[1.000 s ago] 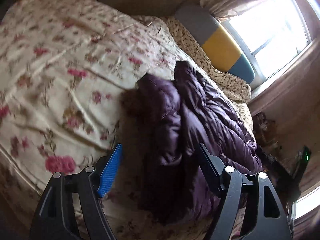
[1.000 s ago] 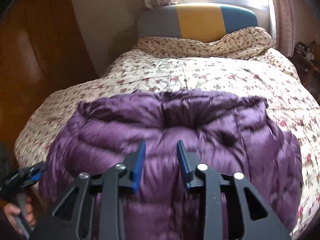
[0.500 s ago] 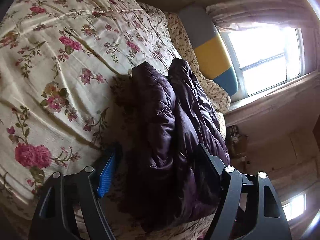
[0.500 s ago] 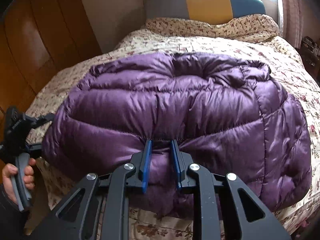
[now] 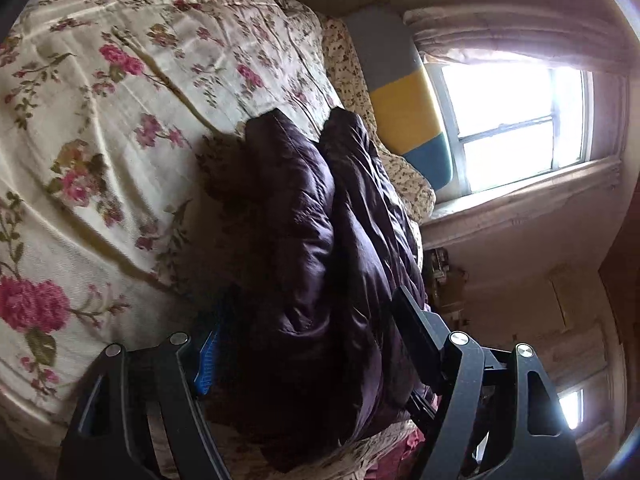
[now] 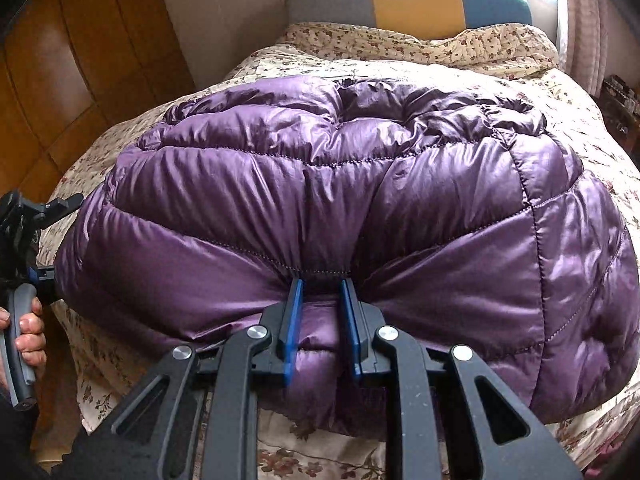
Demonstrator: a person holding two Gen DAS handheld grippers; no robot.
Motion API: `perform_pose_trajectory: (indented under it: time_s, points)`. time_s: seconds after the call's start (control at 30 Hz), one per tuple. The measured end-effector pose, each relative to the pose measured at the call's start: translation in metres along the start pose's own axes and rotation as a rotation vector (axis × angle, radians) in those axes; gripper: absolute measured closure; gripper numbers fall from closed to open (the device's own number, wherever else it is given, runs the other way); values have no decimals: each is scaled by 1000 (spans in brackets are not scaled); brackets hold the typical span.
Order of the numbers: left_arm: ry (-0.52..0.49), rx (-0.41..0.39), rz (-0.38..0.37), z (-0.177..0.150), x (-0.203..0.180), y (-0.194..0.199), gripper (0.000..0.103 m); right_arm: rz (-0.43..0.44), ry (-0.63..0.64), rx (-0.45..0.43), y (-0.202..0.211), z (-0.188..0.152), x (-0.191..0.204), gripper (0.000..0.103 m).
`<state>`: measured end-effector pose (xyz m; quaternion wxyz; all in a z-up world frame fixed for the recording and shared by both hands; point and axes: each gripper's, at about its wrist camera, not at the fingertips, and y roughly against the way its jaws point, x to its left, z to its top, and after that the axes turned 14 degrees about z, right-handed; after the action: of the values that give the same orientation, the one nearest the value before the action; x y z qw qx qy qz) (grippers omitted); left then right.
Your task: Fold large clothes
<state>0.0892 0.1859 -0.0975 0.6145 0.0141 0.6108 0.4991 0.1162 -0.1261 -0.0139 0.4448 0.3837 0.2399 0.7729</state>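
Observation:
A purple quilted puffer jacket [image 6: 340, 208] lies folded in layers on the floral bed cover. In the left wrist view the jacket [image 5: 320, 248] is seen edge-on, dark, in two thick folds. My left gripper [image 5: 308, 312] is open wide, its fingers on either side of the jacket's end, blue pad [image 5: 208, 360] low on the bedspread side. My right gripper [image 6: 320, 280] is shut on the jacket's near edge, fabric bunched between its blue pads. The left gripper [image 6: 24, 232] also shows at the jacket's left end in the right wrist view.
The floral bedspread [image 5: 100, 140] covers the whole bed. A grey, yellow and teal headboard [image 6: 412, 8] stands under a bright window [image 5: 512, 120]. A wooden wall [image 6: 72, 60] runs along the bed's left side. A cluttered nightstand [image 6: 616, 92] stands at the right.
My right gripper came down to the jacket's near edge and closed on the fabric. My left gripper moved in closer, so the jacket's end now sits between its open fingers.

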Motion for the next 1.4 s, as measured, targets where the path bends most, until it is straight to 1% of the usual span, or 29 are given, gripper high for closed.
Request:
perform_pose_trajectory:
  time_s: [0.03, 0.07, 0.13, 0.27, 0.33, 0.37, 0.47, 0.67, 0.83, 1.0, 1.2, 1.3, 1.4]
  points:
    - [-8, 6, 0, -1, -2, -1, 29, -1, 1, 1, 0, 1, 1, 85]
    - [-12, 10, -4, -3, -4, -2, 32, -1, 5, 1, 0, 1, 1, 85]
    - [-13, 13, -5, -4, -6, -5, 35, -3, 13, 2, 0, 0, 1, 85]
    - [-44, 12, -3, -5, -12, -6, 52, -19, 18, 15, 0, -1, 2, 85]
    - [-57, 10, -11, -4, -17, -8, 57, -34, 10, 21, -1, 0, 4, 85]
    - [-72, 4, -12, -4, -21, -6, 62, -39, 8, 22, -2, 0, 5, 85]
    - [-118, -10, -16, -5, -35, -1, 68, -63, 5, 22, -3, -1, 8, 85]
    - [-205, -34, -45, -9, -74, 13, 68, -102, 9, 24, -7, -1, 13, 85]
    - [-255, -34, -89, -16, -106, 13, 68, -101, 7, 18, -9, -3, 13, 85]
    - [-314, -19, -139, -23, -141, 5, 68, -90, 8, 12, -9, -4, 10, 85]
    - [-406, 35, -199, -35, -191, -17, 68, -61, 4, 3, -8, -6, 3, 85]
    - [-439, 78, -228, -41, -214, -37, 68, -36, 2, 1, -6, -7, -3, 85]
    - [-472, 116, -239, -48, -232, -59, 68, -5, -10, -1, -4, -7, -8, 86]
